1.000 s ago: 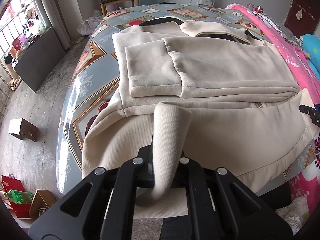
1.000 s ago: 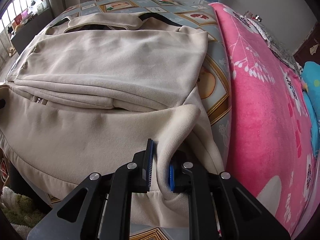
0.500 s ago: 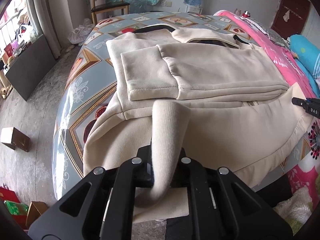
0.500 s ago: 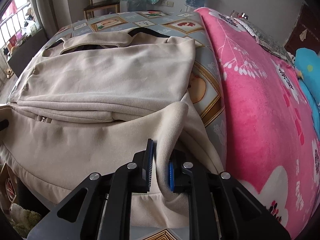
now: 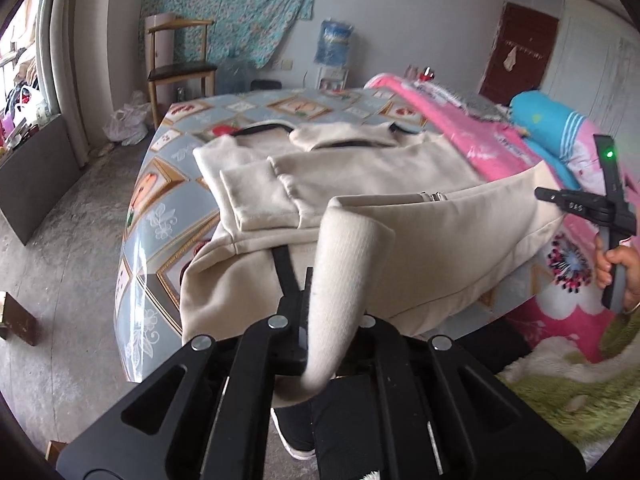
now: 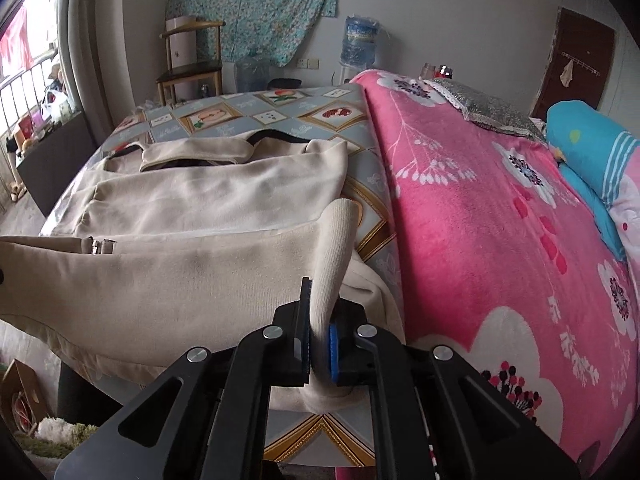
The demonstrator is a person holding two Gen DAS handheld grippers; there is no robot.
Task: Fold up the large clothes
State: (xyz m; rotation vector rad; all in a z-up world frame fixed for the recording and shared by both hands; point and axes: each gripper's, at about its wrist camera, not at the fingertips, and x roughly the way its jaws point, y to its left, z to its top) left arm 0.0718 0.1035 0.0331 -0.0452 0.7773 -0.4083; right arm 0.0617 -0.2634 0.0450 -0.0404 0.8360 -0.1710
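A large beige jacket lies on the blue patterned bed cover, sleeves folded across its body. It also shows in the right wrist view. My left gripper is shut on the jacket's ribbed hem at its left corner. My right gripper is shut on the hem at the right corner; it also appears at the right edge of the left wrist view. Both hold the bottom edge lifted above the bed, so the lower part hangs taut between them.
A pink flowered blanket and a blue pillow cover the bed's right side. A wooden chair and water bottles stand by the far wall. A dark cabinet is at the left, with bare floor beside the bed.
Both grippers have risen and tilted up, lifting the jacket's hem off the bed. The far wall and door have come into view.
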